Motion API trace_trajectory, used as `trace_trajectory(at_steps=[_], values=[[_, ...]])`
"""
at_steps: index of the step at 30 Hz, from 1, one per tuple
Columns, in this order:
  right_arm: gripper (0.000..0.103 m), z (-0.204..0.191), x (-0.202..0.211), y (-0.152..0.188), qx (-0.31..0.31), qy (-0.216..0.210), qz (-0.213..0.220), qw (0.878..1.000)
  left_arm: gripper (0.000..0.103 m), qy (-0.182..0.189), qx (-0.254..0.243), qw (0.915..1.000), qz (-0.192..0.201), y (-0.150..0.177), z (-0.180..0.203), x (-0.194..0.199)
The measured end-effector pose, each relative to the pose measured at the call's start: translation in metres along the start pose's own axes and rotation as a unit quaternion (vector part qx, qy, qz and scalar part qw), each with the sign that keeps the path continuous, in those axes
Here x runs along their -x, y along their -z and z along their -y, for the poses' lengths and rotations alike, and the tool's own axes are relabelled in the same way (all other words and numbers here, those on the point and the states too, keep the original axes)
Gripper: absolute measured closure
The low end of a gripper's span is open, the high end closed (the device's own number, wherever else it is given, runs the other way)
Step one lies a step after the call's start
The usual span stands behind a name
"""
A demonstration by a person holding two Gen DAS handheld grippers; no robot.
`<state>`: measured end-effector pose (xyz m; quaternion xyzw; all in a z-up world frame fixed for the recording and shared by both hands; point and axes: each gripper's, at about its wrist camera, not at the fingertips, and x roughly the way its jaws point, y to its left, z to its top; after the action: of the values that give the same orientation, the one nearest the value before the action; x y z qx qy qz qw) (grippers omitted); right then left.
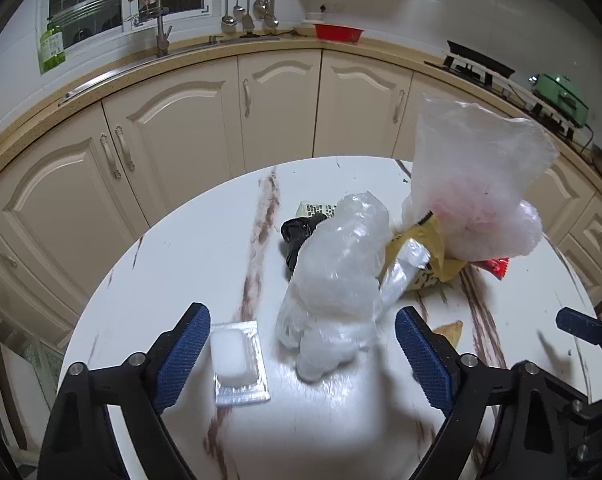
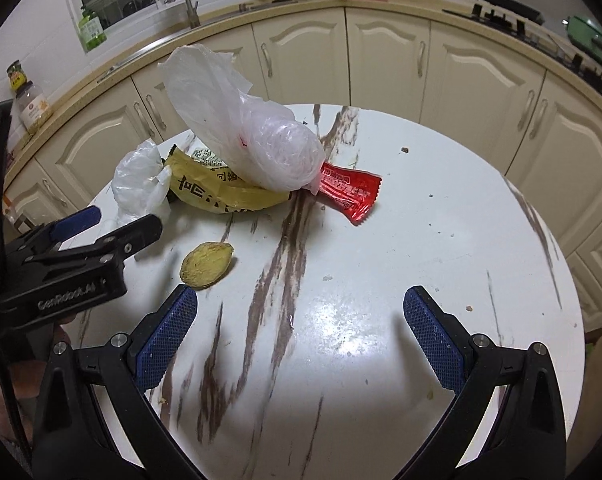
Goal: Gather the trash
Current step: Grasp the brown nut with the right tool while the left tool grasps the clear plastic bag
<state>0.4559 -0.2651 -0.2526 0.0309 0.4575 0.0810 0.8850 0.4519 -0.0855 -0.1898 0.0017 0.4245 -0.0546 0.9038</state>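
Note:
Trash lies on a round white marble-look table point(image 1: 189, 264). In the left wrist view a crumpled clear plastic bag point(image 1: 333, 280) sits just ahead of my open left gripper point(image 1: 301, 348), with a small foil blister pack point(image 1: 237, 360) by the left finger. Behind are a black wrapper point(image 1: 297, 236), a yellow snack bag point(image 1: 425, 256) and a large translucent bag point(image 1: 477, 184). In the right wrist view my right gripper point(image 2: 301, 332) is open and empty over bare table. Ahead lie a yellowish peel piece point(image 2: 207, 265), a red wrapper point(image 2: 351, 194), the yellow bag point(image 2: 217, 194) and the translucent bag point(image 2: 245, 132). The left gripper point(image 2: 117, 224) shows at left.
Cream kitchen cabinets point(image 1: 181, 128) curve behind the table, with a sink tap point(image 1: 161, 32), a green bottle point(image 1: 52, 46), a red basin point(image 1: 338, 33) and a stove point(image 1: 477, 66) on the counter. Small crumbs dot the table point(image 2: 405, 149).

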Motion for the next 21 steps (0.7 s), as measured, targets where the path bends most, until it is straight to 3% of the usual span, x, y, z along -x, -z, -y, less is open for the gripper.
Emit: trace_trajectory(at_steps=[3,5,13,18,21], values=[[0.0,-0.003,-0.005,-0.002,0.004,-0.004,-0.003,1.0,0.039,0.014,-0.01,0.9998,-0.006,-0.009,-0.002,-0.016],[0.0,-0.007,-0.009,-0.004,0.009,-0.006,-0.005,1.0,0.061,0.031,-0.009,0.9994,-0.012,-0.009,-0.005,-0.023],[0.003,-0.033,-0.029,-0.013,0.03,-0.025,-0.007,0.999,0.064,0.028,0.016,0.9993,0.02,-0.009,-0.036,-0.015],[0.02,-0.053,-0.044,-0.01,0.063,0.003,-0.008,0.998,0.064,0.016,0.033,0.9988,0.034,-0.002,-0.052,-0.002],[0.05,-0.06,-0.043,-0.006,0.082,0.013,0.004,0.997,0.064,0.017,0.045,0.9982,0.036,0.004,-0.062,0.001]])
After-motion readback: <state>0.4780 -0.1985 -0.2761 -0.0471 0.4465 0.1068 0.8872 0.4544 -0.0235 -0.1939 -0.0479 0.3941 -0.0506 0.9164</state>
